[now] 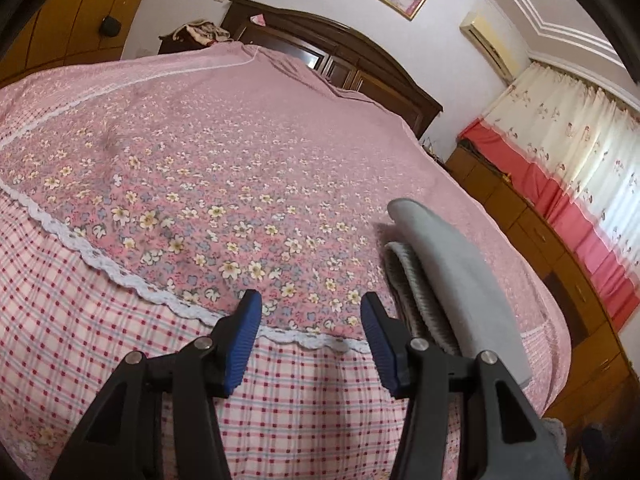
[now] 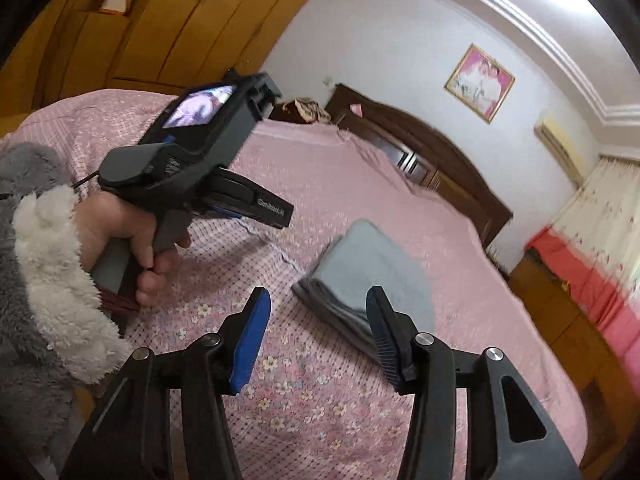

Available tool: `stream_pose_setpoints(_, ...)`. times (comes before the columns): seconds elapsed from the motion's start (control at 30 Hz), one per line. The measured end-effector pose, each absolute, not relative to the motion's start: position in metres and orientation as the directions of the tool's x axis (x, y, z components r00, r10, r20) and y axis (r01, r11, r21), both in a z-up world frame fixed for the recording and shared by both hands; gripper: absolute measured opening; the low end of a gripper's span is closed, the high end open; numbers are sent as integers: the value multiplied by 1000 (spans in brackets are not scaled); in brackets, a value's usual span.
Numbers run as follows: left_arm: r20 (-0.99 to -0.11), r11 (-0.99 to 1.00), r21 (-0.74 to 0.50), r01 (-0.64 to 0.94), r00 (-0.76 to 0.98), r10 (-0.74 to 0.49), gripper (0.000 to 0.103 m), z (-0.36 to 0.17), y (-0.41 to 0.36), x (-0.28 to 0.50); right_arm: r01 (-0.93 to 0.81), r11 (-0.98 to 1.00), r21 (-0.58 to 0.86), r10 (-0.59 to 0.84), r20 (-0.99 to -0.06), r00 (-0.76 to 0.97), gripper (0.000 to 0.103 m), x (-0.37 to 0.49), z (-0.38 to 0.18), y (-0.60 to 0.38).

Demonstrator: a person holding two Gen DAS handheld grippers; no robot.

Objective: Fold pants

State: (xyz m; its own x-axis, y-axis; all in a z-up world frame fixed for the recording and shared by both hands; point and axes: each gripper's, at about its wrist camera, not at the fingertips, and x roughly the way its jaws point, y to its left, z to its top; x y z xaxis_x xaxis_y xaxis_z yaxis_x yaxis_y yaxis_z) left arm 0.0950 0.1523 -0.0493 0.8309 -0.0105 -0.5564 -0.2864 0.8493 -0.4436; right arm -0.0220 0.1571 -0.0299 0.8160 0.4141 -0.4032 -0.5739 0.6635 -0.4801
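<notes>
The grey pants [image 2: 372,276] lie folded in a compact stack on the pink floral bedspread [image 2: 320,184]. In the left wrist view the stack [image 1: 452,276] sits just right of my left gripper [image 1: 310,336], which is open and empty above the bed. My right gripper [image 2: 318,336] is open and empty, held above the bed just in front of the pants. The left gripper's body [image 2: 208,160], held in a hand with a fluffy grey sleeve, shows in the right wrist view, left of the pants.
A dark wooden headboard [image 1: 340,56] stands at the far end of the bed. A wooden wardrobe [image 2: 160,20] is on the left. Low wooden cabinets [image 1: 540,240] and curtains [image 1: 568,152] line the right wall.
</notes>
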Motion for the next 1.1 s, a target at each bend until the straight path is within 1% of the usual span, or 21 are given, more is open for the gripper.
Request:
stream_pose_setpoints(0.03, -554, 851, -442, -284, 833, -10, 54, -50, 151, 95, -574, 671, -469, 410, -410, 815, 50, -10, -22, 160)
stream_pose_setpoints(0.23, -543, 847, -454, -276, 839, -18, 55, -55, 149, 93, -577, 725, -376, 391, -465, 795, 50, 14, -18, 148)
stream_pose_setpoints(0.33, -543, 849, -450, -276, 840, -15, 55, -56, 151, 90, -554, 756, -348, 372, -467, 802, 50, 18, -17, 140)
stream_pose_setpoints(0.43, -537, 854, -446, -269, 843, -15, 55, -56, 152, 87, -555, 788, -266, 389, -484, 784, 50, 33, -9, 129)
stream_pose_setpoints(0.5, -536, 857, -442, -264, 844, -16, 55, -53, 151, 88, -558, 796, -236, 401, -485, 777, 50, 41, -4, 123)
stream_pose_setpoints(0.57, -538, 860, -437, -264, 843, -14, 55, -51, 149, 90, -604, 777, -177, 475, -466, 747, 50, 50, 7, 111)
stream_pose_setpoints(0.63, -539, 868, -420, -267, 842, -2, 55, -42, 145, 91, -629, 775, -62, 538, -459, 707, 50, 75, 21, 88)
stream_pose_setpoints(0.67, -531, 884, -392, -256, 847, 10, 55, -31, 138, 92, -618, 785, 44, 562, -472, 679, 50, 99, 28, 71)
stream_pose_setpoints(0.73, -497, 919, -338, -200, 868, 6, 55, -4, 121, 94, -576, 759, 304, 645, -474, 599, 50, 149, 32, 36)
stream_pose_setpoints(0.77, -485, 936, -309, -168, 874, -3, 56, 10, 110, 99, -541, 711, 450, 703, -455, 546, 50, 177, 29, 20)
stream_pose_setpoints(0.8, -472, 949, -290, -124, 881, -29, 58, 24, 97, 105, -502, 658, 561, 750, -430, 502, 49, 201, 21, 9)
stream_pose_setpoints(0.87, -456, 962, -268, -45, 886, -85, 62, 45, 72, 125, -447, 593, 670, 798, -416, 435, 46, 233, 5, 3)
stream_pose_setpoints(0.9, -457, 963, -268, -5, 881, -122, 62, 49, 60, 137, -423, 589, 688, 801, -431, 415, 40, 244, -5, 3)
stream_pose_setpoints(0.93, -473, 962, -269, 35, 865, -164, 62, 50, 48, 153, -402, 599, 693, 794, -449, 409, 37, 251, -14, 4)
stream_pose_setpoints(1.0, -540, 970, -237, 51, 824, -175, 50, 39, 27, 183, -369, 604, 706, 790, -472, 391, 28, 257, -39, 5)
stream_pose_setpoints(1.03, -565, 976, -213, 51, 808, -165, 36, 31, 19, 192, -338, 613, 714, 784, -496, 374, 25, 258, -58, 5)
stream_pose_setpoints(1.07, -599, 983, -181, 35, 789, -138, 32, 20, 13, 202, -318, 624, 714, 775, -513, 369, 25, 257, -70, 3)
stream_pose_setpoints(1.1, -661, 991, -132, -1, 745, -87, 31, 0, 10, 212, -286, 634, 719, 765, -525, 374, 24, 256, -81, -2)
